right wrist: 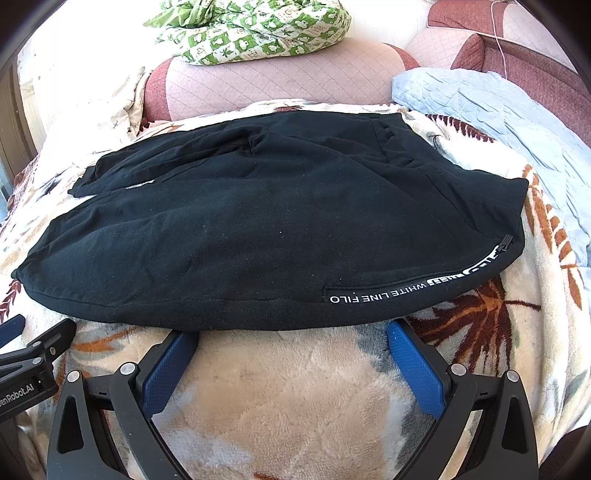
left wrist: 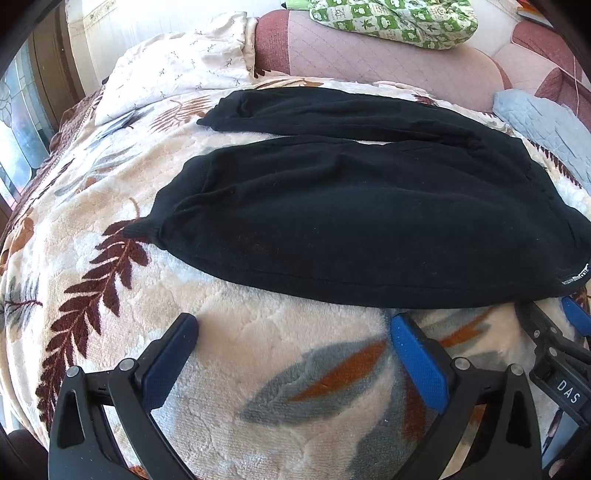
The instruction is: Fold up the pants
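Black pants (left wrist: 351, 221) lie flat on a leaf-patterned fleece blanket (left wrist: 258, 369), legs pointing left, waistband to the right. They also show in the right wrist view (right wrist: 258, 229), with a white lettered stripe (right wrist: 406, 288) along the near side seam. My left gripper (left wrist: 293, 325) is open and empty, just short of the near leg's edge. My right gripper (right wrist: 291, 334) is open and empty, its fingertips at the near edge of the pants by the hip. The right gripper also shows at the right in the left wrist view (left wrist: 554, 325).
A pink quilted headboard cushion (right wrist: 280, 85) stands behind the pants, with a green checked cloth (right wrist: 258, 29) on it. A light blue quilt (right wrist: 498, 107) lies at the right. A cream pillow (left wrist: 177, 70) lies at the far left. The left gripper's body (right wrist: 33, 354) shows at the left in the right wrist view.
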Motion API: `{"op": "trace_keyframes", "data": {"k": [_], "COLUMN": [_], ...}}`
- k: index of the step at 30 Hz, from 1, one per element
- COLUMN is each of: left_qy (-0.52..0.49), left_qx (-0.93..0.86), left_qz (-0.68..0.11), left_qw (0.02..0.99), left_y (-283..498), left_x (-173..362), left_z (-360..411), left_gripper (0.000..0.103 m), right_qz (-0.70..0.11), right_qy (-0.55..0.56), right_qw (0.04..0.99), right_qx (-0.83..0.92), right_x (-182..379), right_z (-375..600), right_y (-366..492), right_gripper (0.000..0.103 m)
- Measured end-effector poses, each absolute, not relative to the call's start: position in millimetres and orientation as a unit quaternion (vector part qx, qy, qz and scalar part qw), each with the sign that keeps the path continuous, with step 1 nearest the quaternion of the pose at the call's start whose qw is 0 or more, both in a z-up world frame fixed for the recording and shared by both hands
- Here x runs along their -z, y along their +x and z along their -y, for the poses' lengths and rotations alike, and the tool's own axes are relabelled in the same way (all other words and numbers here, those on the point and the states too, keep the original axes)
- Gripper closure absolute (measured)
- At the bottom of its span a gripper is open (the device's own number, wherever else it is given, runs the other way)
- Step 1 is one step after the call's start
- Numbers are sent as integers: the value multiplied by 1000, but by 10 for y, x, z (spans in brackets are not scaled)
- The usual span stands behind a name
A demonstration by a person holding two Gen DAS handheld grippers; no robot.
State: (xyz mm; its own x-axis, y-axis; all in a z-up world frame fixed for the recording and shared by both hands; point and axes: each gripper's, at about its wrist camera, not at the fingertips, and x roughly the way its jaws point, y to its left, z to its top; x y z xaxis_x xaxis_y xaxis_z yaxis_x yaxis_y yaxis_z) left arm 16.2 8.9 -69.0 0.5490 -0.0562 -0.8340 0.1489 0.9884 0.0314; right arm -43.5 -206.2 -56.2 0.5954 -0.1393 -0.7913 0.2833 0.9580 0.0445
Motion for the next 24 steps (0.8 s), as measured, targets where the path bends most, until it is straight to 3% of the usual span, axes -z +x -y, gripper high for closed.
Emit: {"op": "trace_keyframes", "data": {"k": [4,9,14,24], "left_qy": [54,59,64,67], "left_qx": [70,71,65,57], "left_qz": [-480,-469,-452,-439], "left_qw": [873,879,887,894], "left_y": [176,131,77,55], "left_x": [691,720,723,740], "left_z": [-118,-121,-107,-101], "left_gripper": [0,0,0,0], "right_qz": [-454,-434,-456,-453], "right_qy": [91,186,92,88], "right_qw": [883,879,880,882], "right_qx": [75,63,91,95], "right_x": [514,506,527,546], "right_z": [2152,2349,2075,2107], "right_y": [-467,-523,-450,-462], "right_gripper": [0,0,0,0]}}
